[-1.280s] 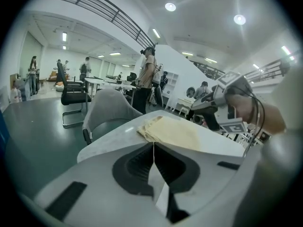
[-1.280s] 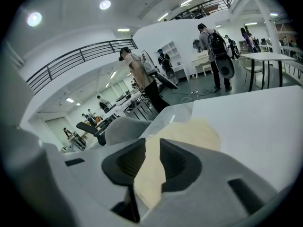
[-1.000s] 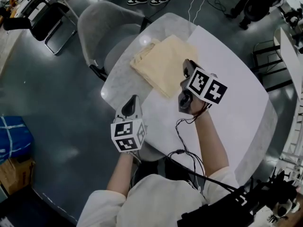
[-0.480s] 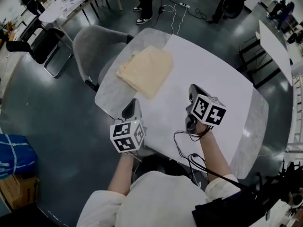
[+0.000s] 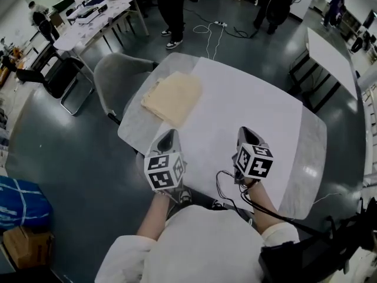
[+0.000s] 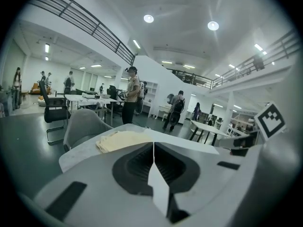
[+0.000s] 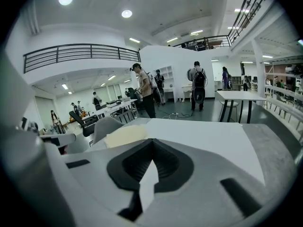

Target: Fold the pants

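The cream pants lie folded into a compact rectangle at the far left of the white table; they also show in the left gripper view as cream pants and in the right gripper view as cream pants. My left gripper hovers at the table's near edge, shut and empty, its jaws meeting in a line. My right gripper hangs over the near right part of the table, also shut on nothing, jaws closed together. Both are well short of the pants.
A grey chair stands against the table's far left side. Cables trail from the right gripper over the near edge. Other tables, chairs and several standing people fill the room beyond; a second white table is at the right.
Both grippers have pulled back from the pants toward the near edge and risen; the right one let go of the cloth and shut. The head view has lifted, showing more of the room.
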### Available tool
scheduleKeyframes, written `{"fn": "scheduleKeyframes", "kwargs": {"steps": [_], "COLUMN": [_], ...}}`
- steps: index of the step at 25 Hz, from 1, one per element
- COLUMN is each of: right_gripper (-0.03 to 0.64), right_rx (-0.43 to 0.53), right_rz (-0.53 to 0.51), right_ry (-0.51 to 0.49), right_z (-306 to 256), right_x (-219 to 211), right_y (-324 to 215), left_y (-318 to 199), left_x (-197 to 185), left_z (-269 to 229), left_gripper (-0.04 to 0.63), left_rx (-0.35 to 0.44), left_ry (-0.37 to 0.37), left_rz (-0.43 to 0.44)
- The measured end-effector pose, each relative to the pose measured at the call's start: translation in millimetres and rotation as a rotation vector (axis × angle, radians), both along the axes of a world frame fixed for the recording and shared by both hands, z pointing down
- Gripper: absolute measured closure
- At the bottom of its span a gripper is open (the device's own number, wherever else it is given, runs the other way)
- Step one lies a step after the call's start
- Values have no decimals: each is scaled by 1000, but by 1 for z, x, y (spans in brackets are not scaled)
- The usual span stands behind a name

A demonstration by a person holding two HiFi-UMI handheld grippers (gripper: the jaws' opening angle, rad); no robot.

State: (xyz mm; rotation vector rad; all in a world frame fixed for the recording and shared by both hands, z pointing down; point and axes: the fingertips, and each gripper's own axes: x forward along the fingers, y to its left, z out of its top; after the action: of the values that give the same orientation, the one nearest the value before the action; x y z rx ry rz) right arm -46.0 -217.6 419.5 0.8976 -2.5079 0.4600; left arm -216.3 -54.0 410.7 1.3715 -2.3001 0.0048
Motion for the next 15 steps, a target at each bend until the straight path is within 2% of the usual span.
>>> {"fn": "scheduleKeyframes", "kwargs": {"steps": [6,15], "right_gripper": [626,626], "right_rx": [27,26], "right_rz": [-34,-33], "right_ry": [17,2], "right_z": [-12,-16], "right_x": [16,20], "right_y": [4,5], "left_y": [-3,2], "left_x": [17,17], "left_z": [-13,-14], "left_gripper": [585,586], "left_rx": [3,-2], "left_ry": [-27,-38], "left_rz": [4,-17]}}
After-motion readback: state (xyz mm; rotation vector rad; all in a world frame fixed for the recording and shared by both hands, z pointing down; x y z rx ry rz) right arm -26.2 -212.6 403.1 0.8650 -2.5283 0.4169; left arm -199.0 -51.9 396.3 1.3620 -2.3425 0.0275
